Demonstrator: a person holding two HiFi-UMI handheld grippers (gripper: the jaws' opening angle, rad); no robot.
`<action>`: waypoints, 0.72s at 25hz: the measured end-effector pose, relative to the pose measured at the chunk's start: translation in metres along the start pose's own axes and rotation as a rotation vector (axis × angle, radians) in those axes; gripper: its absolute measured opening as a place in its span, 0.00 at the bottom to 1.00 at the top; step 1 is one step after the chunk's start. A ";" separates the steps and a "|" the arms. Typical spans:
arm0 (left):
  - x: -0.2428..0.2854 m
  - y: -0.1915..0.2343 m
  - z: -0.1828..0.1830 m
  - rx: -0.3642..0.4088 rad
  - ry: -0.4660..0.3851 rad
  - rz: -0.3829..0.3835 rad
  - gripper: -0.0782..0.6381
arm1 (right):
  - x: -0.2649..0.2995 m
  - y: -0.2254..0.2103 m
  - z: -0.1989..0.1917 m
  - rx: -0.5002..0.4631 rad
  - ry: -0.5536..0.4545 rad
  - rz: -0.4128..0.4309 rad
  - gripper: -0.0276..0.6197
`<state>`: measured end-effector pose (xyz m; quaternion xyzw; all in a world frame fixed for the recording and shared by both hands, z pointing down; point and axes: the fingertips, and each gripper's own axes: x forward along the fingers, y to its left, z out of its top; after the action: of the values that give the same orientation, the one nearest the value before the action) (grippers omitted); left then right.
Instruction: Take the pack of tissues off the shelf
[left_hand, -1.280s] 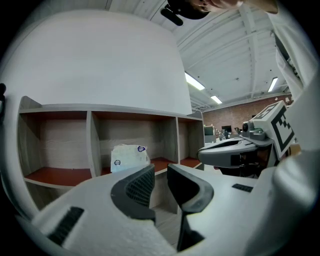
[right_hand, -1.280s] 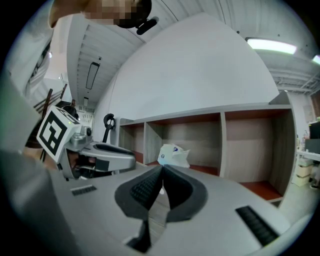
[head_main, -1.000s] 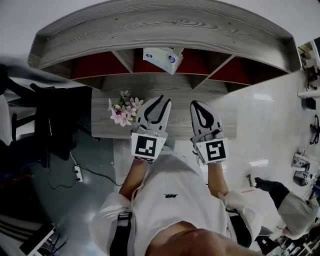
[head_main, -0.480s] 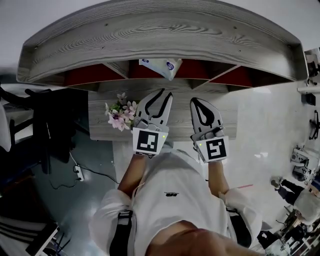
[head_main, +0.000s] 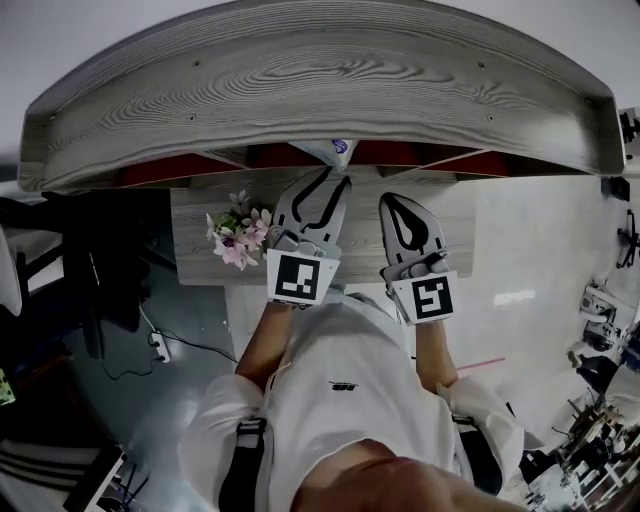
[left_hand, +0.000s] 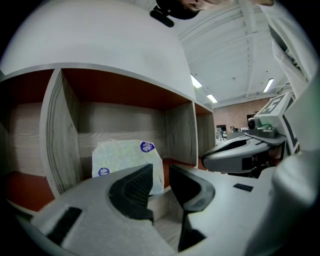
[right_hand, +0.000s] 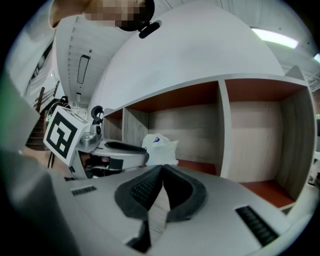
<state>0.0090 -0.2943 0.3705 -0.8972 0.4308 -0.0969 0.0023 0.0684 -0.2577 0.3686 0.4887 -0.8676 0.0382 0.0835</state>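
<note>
The pack of tissues (left_hand: 126, 159), pale with blue round logos, stands in the middle red-floored compartment of the grey wooden shelf (head_main: 320, 85). In the head view only its lower corner (head_main: 336, 149) shows under the shelf top. My left gripper (head_main: 330, 182) is open with a narrow gap, its tips just short of the pack and nothing between them; the left gripper view (left_hand: 161, 170) looks straight at the pack. My right gripper (head_main: 397, 203) is shut and empty, held further back to the right. The right gripper view shows the pack (right_hand: 161, 148) beyond the left gripper (right_hand: 122, 150).
A bunch of pink and white flowers (head_main: 238, 228) stands on the grey ledge (head_main: 195, 255) left of my left gripper. Wooden dividers (left_hand: 59, 135) wall off compartments on both sides. A dark chair (head_main: 110, 250) and a power strip (head_main: 155, 347) are on the floor at left.
The head camera has come closer over the shelf, so the shelf top hides most of the pack. My left gripper has reached forward toward the pack; the right has stayed put.
</note>
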 end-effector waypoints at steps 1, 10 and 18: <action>0.002 0.001 0.001 0.006 0.000 -0.002 0.26 | 0.002 -0.001 -0.001 0.001 0.003 0.001 0.08; 0.018 0.008 -0.002 0.018 0.013 0.007 0.21 | 0.010 -0.009 -0.006 0.010 0.020 -0.005 0.08; 0.015 0.003 -0.005 0.023 0.023 -0.007 0.16 | 0.010 -0.009 -0.005 0.009 0.019 -0.009 0.08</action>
<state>0.0148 -0.3077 0.3774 -0.8976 0.4263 -0.1120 0.0075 0.0717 -0.2707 0.3755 0.4924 -0.8645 0.0464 0.0897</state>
